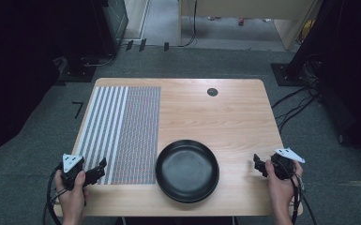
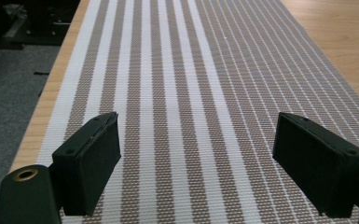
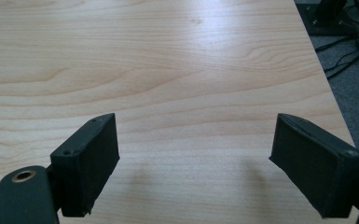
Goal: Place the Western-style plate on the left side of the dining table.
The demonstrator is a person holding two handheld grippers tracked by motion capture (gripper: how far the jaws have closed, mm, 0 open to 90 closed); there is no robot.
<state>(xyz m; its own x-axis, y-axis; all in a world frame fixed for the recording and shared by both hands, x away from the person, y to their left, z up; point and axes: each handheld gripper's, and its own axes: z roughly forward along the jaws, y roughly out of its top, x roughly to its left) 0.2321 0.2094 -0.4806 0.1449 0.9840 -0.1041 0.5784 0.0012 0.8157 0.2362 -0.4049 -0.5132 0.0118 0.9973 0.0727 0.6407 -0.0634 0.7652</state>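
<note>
**Ana:** While both hands wait at the near edge, I'd judge nothing is started: the left gripper (image 1: 95,172) hovers over the near end of the striped placemat (image 1: 122,131), jaws spread wide with nothing between them.

**Ben:** So the mat is directly under and ahead of that gripper?

**Ana:** Yes. It's a woven mesh, flat and rectangular, with broad white and tan bands on its outer half and a fine grid on the half toward the pan.

**Ben:** And the black pan (image 1: 187,170)?

**Ana:** It sits just beside the mat's inner edge, between the two grippers: round, shallow, matte dark, smooth-rimmed and empty.

**Ben:** The right gripper (image 1: 259,165)?

**Ana:** Jaws equally apart, empty, over bare pale wood-grain table (image 1: 225,117), the pan near its inner side.

**Ben:** What does the next move call for?

**Ana:** Probably the left jaws dropping to pinch the mat's thin edge, which lies flat and may slip, or the right reaching inward for the pan's rim.
</note>
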